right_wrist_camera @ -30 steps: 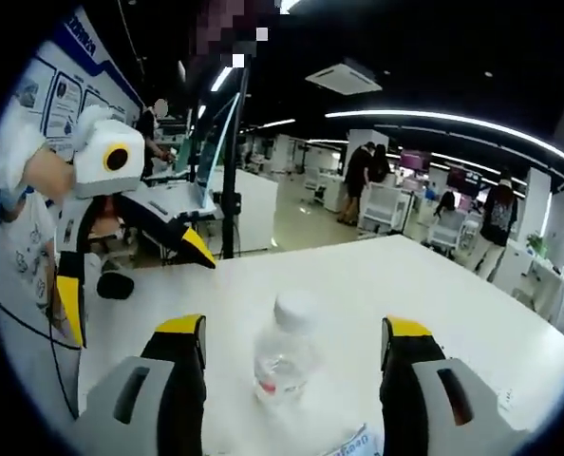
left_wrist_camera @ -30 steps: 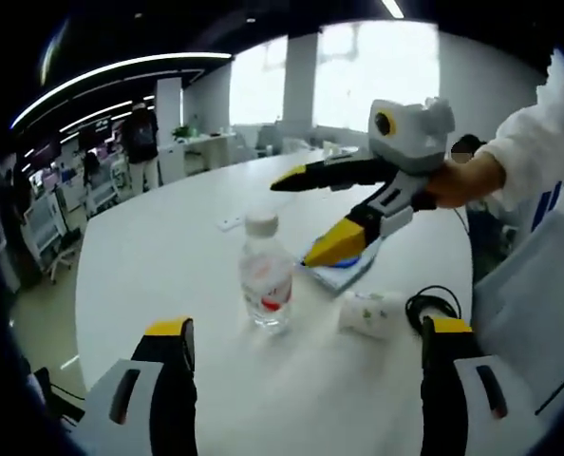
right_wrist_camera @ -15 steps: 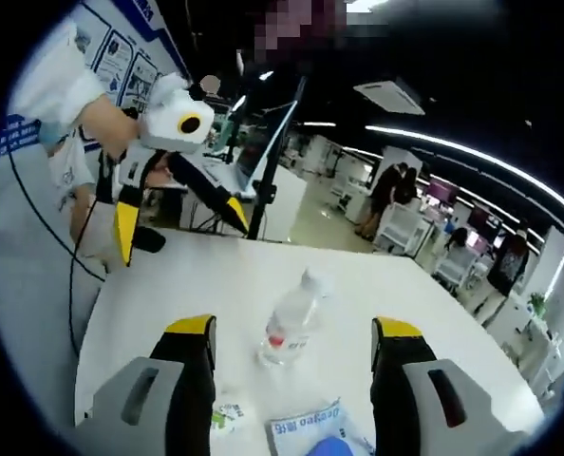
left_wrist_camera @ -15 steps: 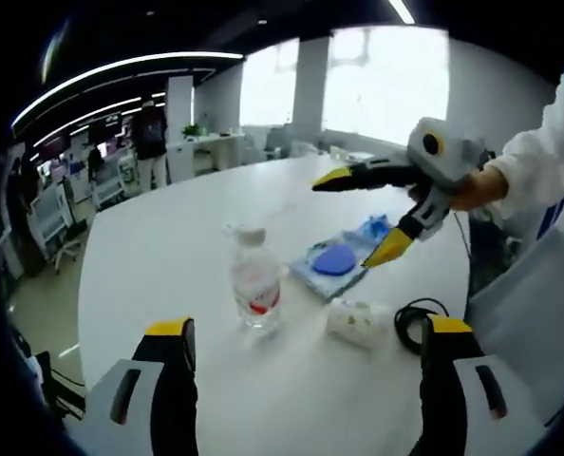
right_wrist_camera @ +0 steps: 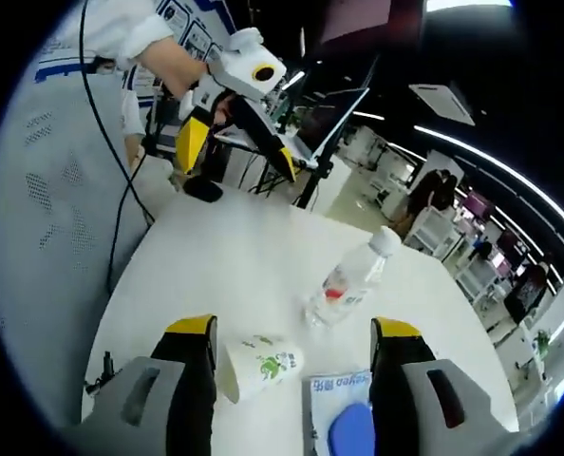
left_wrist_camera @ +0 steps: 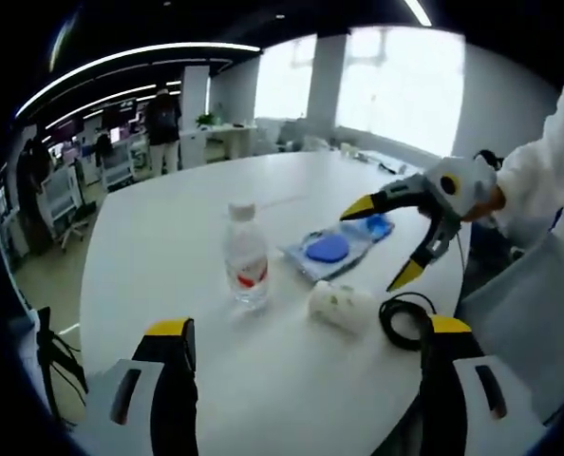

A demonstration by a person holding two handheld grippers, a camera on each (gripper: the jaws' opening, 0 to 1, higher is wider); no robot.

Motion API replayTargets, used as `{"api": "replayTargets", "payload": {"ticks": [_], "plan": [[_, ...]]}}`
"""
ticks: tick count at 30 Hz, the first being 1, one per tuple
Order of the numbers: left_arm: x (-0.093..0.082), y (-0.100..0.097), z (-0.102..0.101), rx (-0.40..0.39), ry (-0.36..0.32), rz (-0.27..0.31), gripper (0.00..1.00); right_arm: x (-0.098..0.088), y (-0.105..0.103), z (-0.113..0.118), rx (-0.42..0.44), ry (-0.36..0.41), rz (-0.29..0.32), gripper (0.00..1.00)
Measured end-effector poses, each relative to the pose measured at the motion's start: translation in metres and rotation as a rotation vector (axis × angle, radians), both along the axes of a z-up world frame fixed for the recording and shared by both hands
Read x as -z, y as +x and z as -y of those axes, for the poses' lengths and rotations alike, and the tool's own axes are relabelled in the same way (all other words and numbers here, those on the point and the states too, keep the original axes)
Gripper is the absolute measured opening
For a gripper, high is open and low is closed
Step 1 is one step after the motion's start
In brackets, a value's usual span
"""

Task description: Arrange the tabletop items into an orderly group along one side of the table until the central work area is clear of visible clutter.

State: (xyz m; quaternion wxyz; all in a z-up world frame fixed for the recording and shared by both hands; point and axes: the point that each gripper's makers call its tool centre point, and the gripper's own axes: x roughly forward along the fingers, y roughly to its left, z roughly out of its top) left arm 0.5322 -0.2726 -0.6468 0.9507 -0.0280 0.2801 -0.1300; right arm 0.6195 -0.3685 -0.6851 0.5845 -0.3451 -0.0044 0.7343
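A clear water bottle (left_wrist_camera: 246,266) with a red label stands upright on the white table (left_wrist_camera: 168,237). To its right lies a flat blue wipes pack (left_wrist_camera: 334,252), and a paper cup (left_wrist_camera: 339,304) rests on its side in front of it. My left gripper (left_wrist_camera: 308,328) is open above the near table edge, holding nothing. My right gripper (left_wrist_camera: 378,245) hangs open at the table's right edge, beside the pack. In the right gripper view the bottle (right_wrist_camera: 348,280), cup (right_wrist_camera: 263,364) and pack (right_wrist_camera: 344,418) lie ahead of the open right gripper (right_wrist_camera: 292,329), and the left gripper (right_wrist_camera: 236,152) is open across the table.
A coiled black cable (left_wrist_camera: 401,318) lies at the table's right edge near the cup. A person's white sleeve (left_wrist_camera: 538,180) holds the right gripper. Desks, monitors and standing people fill the office behind. A laptop on a stand (right_wrist_camera: 334,109) is beyond the table.
My right gripper has drawn back from above the pack to the table's right edge, still open. Both cameras have pulled back and tilted. The bottle, cup and pack stay put.
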Motion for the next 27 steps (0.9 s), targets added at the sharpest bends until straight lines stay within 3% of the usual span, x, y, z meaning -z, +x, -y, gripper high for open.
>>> {"api": "replayTargets", "payload": {"ticks": [5,9,12,15,19,22,27], "plan": [[-0.001,-0.008,0.002,-0.049,-0.028,-0.001,0.94,0.007,-0.008,0.005,-0.056,-0.011,0.056,0.52],[-0.005,-0.016,0.007,-0.070,-0.036,0.014,0.93,0.024,-0.018,0.015,-0.157,-0.052,0.150,0.52],[-0.005,-0.022,0.010,-0.082,-0.045,0.019,0.93,0.035,-0.017,0.019,-0.187,-0.079,0.203,0.45],[-0.003,-0.028,0.013,-0.091,-0.052,0.015,0.93,0.040,-0.014,0.018,-0.185,-0.095,0.201,0.29],[0.000,-0.034,0.015,-0.116,-0.069,0.012,0.91,0.048,-0.017,0.019,-0.207,-0.112,0.205,0.29],[-0.001,-0.037,0.016,-0.138,-0.084,0.021,0.91,0.056,-0.018,0.021,-0.237,-0.121,0.249,0.26],[0.000,-0.045,0.019,-0.153,-0.091,0.016,0.90,0.067,-0.010,0.020,-0.230,-0.159,0.256,0.03]]}}
